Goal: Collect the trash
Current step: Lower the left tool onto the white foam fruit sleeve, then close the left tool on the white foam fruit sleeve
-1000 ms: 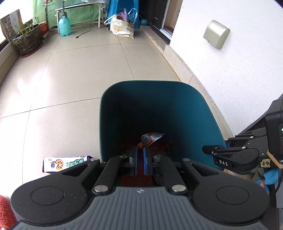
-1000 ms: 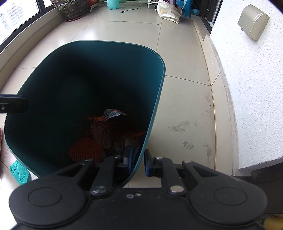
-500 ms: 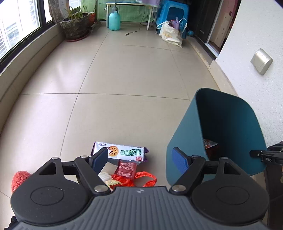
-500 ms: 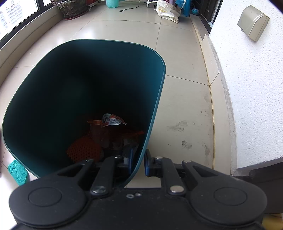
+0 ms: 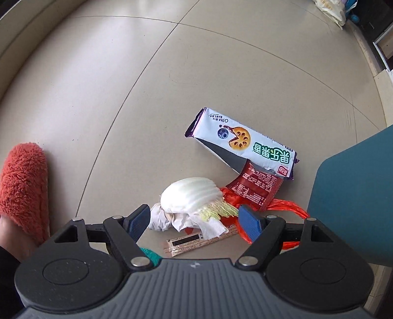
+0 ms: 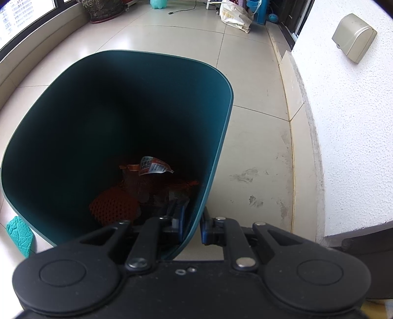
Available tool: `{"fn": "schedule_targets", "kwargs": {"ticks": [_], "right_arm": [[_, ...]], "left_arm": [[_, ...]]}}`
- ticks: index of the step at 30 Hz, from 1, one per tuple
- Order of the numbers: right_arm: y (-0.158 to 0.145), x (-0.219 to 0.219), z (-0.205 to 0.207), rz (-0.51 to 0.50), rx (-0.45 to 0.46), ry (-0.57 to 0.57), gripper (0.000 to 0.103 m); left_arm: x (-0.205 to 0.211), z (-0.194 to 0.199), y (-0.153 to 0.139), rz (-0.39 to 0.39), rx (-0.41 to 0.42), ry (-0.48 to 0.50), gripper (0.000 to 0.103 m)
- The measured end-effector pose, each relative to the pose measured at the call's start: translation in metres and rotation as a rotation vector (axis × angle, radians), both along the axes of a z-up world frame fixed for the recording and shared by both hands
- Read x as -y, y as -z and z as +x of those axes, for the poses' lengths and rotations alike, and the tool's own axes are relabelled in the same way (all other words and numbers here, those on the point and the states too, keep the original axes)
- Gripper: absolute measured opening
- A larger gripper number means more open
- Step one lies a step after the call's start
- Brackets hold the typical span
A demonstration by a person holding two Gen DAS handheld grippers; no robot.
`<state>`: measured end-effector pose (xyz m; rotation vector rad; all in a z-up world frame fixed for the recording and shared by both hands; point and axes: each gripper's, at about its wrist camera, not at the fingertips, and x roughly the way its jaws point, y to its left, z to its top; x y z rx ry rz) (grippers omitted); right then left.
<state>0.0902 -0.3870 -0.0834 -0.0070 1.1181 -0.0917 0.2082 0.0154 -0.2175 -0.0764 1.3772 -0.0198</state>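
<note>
A heap of trash lies on the tiled floor in the left wrist view: a white cabbage piece [image 5: 191, 195], crumpled tissue [image 5: 161, 218], a long white biscuit wrapper [image 5: 242, 142], a dark red packet [image 5: 255, 187], an orange plastic bag [image 5: 282, 208] and a thin sachet [image 5: 194, 241]. My left gripper [image 5: 194, 222] hangs open just above the cabbage and tissue, nothing pressed between its pads. My right gripper [image 6: 192, 227] is shut on the near rim of the teal bin [image 6: 221, 137]. Inside the bin lie an orange net [image 6: 114, 207] and a wrapper [image 6: 153, 166].
A fuzzy red slipper [image 5: 23, 184] sits at the left of the heap, and the bin wall [image 5: 353, 196] stands at its right. A teal foam scrap [image 6: 19, 232] lies beside the bin. A white wall [image 6: 351, 122], a plant pot [image 6: 103, 9] and bags [image 6: 234, 14] are farther off.
My left gripper opened over the bin, then swung left and down to the trash heap on the floor. The right gripper kept still on the bin rim.
</note>
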Motion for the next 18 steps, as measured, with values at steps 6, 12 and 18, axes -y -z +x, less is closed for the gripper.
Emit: {"fn": "schedule_targets", "kwargs": {"ticks": [6, 12, 18], "right_arm": [[0.0, 0.0, 0.0, -0.006, -0.003, -0.006, 0.012], [0.001, -0.003, 0.0, -0.015, -0.003, -0.012, 0.012], [0.0, -0.003, 0.0, -0.012, 0.002, -0.019, 0.012]], "left_arm": [[0.022, 0.022, 0.038, 0.031, -0.039, -0.041, 0.079], [0.041, 0.04, 0.066, 0.104, -0.07, -0.13, 0.079], [0.04, 0.051, 0.089, 0.17, -0.104, -0.185, 0.079]]}}
